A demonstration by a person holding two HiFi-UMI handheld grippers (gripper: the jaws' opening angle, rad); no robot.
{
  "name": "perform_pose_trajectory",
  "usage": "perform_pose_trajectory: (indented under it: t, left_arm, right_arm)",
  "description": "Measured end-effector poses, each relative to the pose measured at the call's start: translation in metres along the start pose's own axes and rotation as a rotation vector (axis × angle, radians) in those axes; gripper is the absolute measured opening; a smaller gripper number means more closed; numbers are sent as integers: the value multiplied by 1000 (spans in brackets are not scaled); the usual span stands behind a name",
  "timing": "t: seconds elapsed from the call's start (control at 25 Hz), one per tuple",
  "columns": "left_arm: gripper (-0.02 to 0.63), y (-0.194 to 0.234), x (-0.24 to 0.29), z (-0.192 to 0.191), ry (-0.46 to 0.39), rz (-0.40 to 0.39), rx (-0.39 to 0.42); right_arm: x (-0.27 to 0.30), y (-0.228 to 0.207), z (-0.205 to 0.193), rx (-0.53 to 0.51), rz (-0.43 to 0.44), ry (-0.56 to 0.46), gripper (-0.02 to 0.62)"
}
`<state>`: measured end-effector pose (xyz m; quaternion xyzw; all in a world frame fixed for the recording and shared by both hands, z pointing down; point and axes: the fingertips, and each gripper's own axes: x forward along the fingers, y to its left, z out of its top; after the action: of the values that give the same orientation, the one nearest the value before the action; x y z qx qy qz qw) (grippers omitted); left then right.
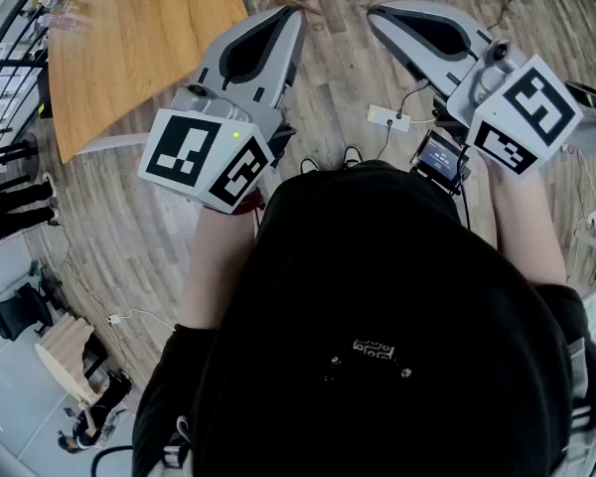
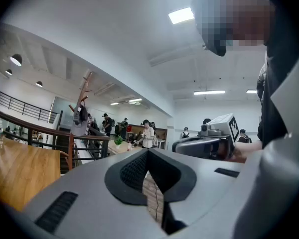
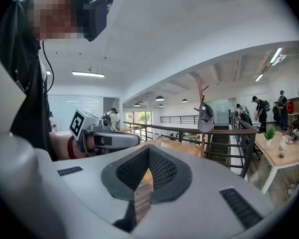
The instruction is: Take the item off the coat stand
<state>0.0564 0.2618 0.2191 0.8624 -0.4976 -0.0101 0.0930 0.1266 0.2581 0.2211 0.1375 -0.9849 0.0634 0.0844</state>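
A wooden coat stand point(image 3: 200, 96) rises behind a railing some way off, and a grey cap point(image 3: 206, 118) hangs on it. The left gripper view also shows the coat stand point(image 2: 83, 91) and the cap point(image 2: 79, 122), at its left. My left gripper point(image 1: 296, 13) is held out level in front of me, its jaws shut with nothing between them. Beside it, my right gripper point(image 1: 374, 12) is likewise shut and empty. Each gripper appears in the other's view: the right gripper point(image 2: 204, 144) and the left gripper point(image 3: 109, 139). Both are far from the cap.
A wooden table point(image 1: 139, 38) stands ahead on my left, over plank flooring. A white power strip point(image 1: 389, 119) with cables lies on the floor. A dark railing point(image 3: 189, 131) runs in front of the stand. Several people stand around tables in the background point(image 2: 147, 133).
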Motion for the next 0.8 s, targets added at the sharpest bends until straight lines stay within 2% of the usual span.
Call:
perform_pose_trajectory:
  t: [0.24, 0.44, 0.56, 0.8]
  left_arm:
    - [5, 1, 0, 0, -9, 2, 11]
    - [5, 7, -4, 0, -8, 6, -27]
    - [5, 14, -5, -3, -7, 15, -69]
    - [5, 8, 5, -10, 6, 15, -66]
  right_arm:
    - [4, -3, 1, 5, 8, -13, 17]
    - [5, 2, 4, 35, 48, -13, 18]
    - [-2, -5, 3, 42, 40, -5, 18]
    - [-18, -17, 1, 77, 26, -21, 18]
